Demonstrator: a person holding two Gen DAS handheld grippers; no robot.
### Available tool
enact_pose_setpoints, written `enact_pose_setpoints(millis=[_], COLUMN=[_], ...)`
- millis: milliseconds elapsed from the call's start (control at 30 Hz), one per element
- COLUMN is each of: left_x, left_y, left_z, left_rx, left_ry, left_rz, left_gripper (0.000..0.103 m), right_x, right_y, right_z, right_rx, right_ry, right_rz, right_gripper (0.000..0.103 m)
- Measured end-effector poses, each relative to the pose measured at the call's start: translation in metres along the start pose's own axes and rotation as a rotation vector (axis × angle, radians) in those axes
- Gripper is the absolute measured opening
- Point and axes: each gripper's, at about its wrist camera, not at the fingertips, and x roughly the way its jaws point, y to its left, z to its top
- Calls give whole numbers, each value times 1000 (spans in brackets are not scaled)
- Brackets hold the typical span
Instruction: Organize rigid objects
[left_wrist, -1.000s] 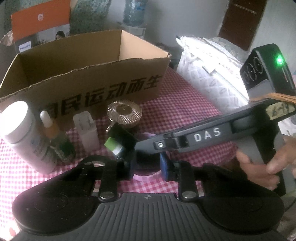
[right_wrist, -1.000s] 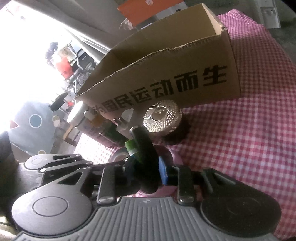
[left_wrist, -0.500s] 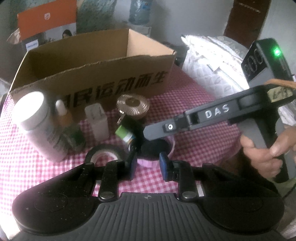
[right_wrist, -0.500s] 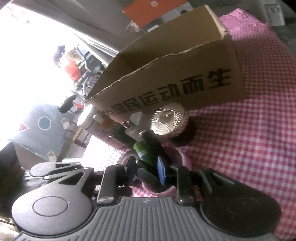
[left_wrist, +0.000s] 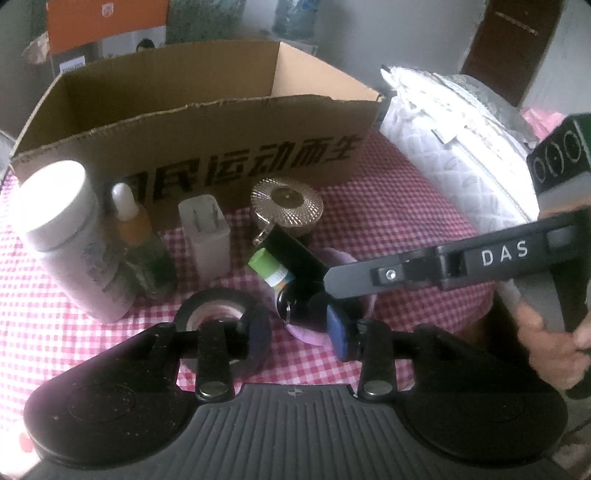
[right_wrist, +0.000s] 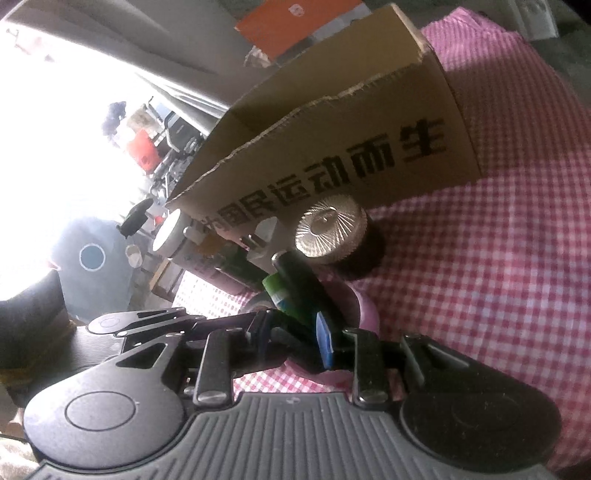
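On the counter (left_wrist: 399, 206), covered in red-and-white check cloth, an open cardboard box (left_wrist: 192, 147) with black printed characters stands at the far side. In front of it, from left to right, stand a white-capped bottle (left_wrist: 70, 236), a dropper bottle (left_wrist: 136, 240), a white plug adapter (left_wrist: 205, 236) and a round ribbed metal lid (left_wrist: 287, 203). Nearer lies a roll of black tape (left_wrist: 221, 314), and just right of it a pink cup (left_wrist: 332, 295) holding a green-capped tube (left_wrist: 267, 266) and a black stick-shaped object (left_wrist: 295, 254), both leaning to the far left out of its mouth. The left claw (left_wrist: 299, 328) sits low over the near rim of the cup with its jaws opening; its left finger stands over the tape roll, its blue-padded right finger beside the cup's right wall, and neither pad presses on anything. The right claw (right_wrist: 291, 339) reaches in from the right, its long finger crossing over the cup in the left view; in its own view the dark object (right_wrist: 306, 291) lies between its blue pads, which look closed against it. A hand (left_wrist: 554, 347) grips that claw's handle at the right edge. A white quilted bundle (left_wrist: 454, 147) lies at the far right.
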Motion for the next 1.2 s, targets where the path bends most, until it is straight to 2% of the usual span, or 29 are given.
enact_pose_setpoints(millis=[133, 333, 633, 1067, 1200], left_x=[0, -10, -16, 2, 1], left_y=[-1, -12, -22, -27, -26], left_z=[0, -4, -6, 0, 0], left_rx=[-5, 41, 93, 116, 103], left_ry=[-10, -65, -122, -107, -115], left_rz=[-24, -27, -55, -41, -64], left_gripper=[34, 29, 28, 28, 28], right_x=[-1, -6, -17, -18, -20], right_y=[-4, -10, -14, -34, -38], right_z=[-1, -6, -7, -9, -11], right_rx=[29, 37, 31, 125, 140], right_ry=[-18, -30, -67, -95, -104], right_rz=[15, 25, 59, 102, 113], right_gripper=[30, 30, 31, 31, 31])
